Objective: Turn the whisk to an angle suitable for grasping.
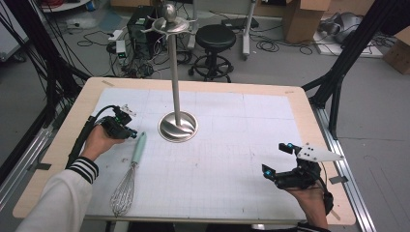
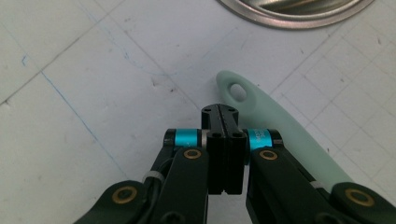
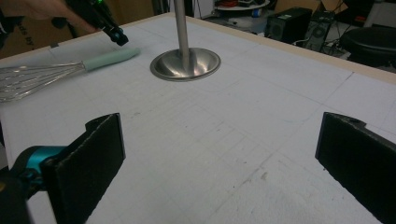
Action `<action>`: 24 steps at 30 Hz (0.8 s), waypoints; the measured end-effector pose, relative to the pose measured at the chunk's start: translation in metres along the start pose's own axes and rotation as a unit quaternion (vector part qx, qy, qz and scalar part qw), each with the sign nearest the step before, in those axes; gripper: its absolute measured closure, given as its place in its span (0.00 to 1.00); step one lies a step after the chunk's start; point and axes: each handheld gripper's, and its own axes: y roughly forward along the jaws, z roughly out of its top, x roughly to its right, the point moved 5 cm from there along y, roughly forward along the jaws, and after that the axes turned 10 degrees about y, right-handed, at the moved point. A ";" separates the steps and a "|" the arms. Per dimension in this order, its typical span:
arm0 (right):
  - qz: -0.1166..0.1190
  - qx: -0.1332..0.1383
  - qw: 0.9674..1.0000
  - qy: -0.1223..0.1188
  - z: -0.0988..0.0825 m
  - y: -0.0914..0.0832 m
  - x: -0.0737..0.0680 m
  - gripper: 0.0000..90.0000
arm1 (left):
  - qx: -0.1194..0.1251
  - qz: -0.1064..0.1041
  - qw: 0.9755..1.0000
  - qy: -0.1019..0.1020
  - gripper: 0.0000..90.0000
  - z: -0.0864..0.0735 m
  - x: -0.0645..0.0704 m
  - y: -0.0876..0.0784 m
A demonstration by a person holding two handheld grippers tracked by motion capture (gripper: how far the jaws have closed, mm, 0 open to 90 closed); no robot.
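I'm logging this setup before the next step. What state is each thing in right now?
Whisk: lying flat on the table, mint handle toward the stand, not gripped.
Left gripper: jaws shut, empty, tips beside the handle's hole end.
Right gripper: jaws wide open, empty, low over the mat.
Utensil stand: upright on its round base, nothing visibly hanging from it.

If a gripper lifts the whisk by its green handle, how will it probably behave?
The whisk probably tips wire-end down, since the wire cage looks long beside the handle. The handle looks smooth and tapered, so it may slip. The thin wires would likely flex if pushed.
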 end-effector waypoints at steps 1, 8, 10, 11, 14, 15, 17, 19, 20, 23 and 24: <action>0.000 -0.001 1.000 0.001 0.000 0.000 0.000 0.01 | 0.000 0.000 1.000 0.000 1.00 0.000 0.000 0.000; 0.000 0.000 1.000 -0.002 0.000 0.000 -0.001 0.01 | 0.012 0.004 1.000 -0.016 1.00 0.003 -0.002 0.011; 0.000 -0.001 1.000 -0.002 0.000 0.000 -0.001 0.01 | 0.013 0.005 1.000 -0.020 1.00 0.003 -0.003 0.013; 0.000 -0.001 1.000 0.000 0.000 0.000 -0.001 0.01 | 0.012 0.002 1.000 -0.019 1.00 0.003 -0.004 0.013; 0.000 -0.001 1.000 -0.001 0.000 0.000 0.000 0.01 | 0.009 0.003 1.000 -0.027 1.00 0.002 -0.003 0.015; 0.000 -0.001 1.000 -0.001 0.000 0.000 0.000 0.01 | 0.009 0.003 1.000 -0.027 1.00 0.002 -0.003 0.015; 0.001 -0.002 1.000 0.000 0.000 0.000 -0.001 0.01 | 0.003 0.003 1.000 -0.028 1.00 0.002 -0.004 0.016; 0.002 0.000 1.000 -0.004 0.000 0.000 -0.001 0.01 | 0.004 0.000 1.000 -0.029 1.00 0.002 -0.003 0.017; 0.002 0.000 1.000 -0.004 0.000 0.000 -0.001 0.01 | 0.003 0.000 1.000 -0.028 1.00 0.003 -0.002 0.018; 0.002 -0.001 1.000 -0.001 0.000 0.001 -0.002 0.01 | -0.002 -0.002 1.000 -0.028 1.00 0.003 -0.002 0.020; 0.003 -0.001 1.000 -0.002 0.000 0.001 -0.002 0.01 | -0.001 -0.003 1.000 -0.030 1.00 0.003 -0.001 0.021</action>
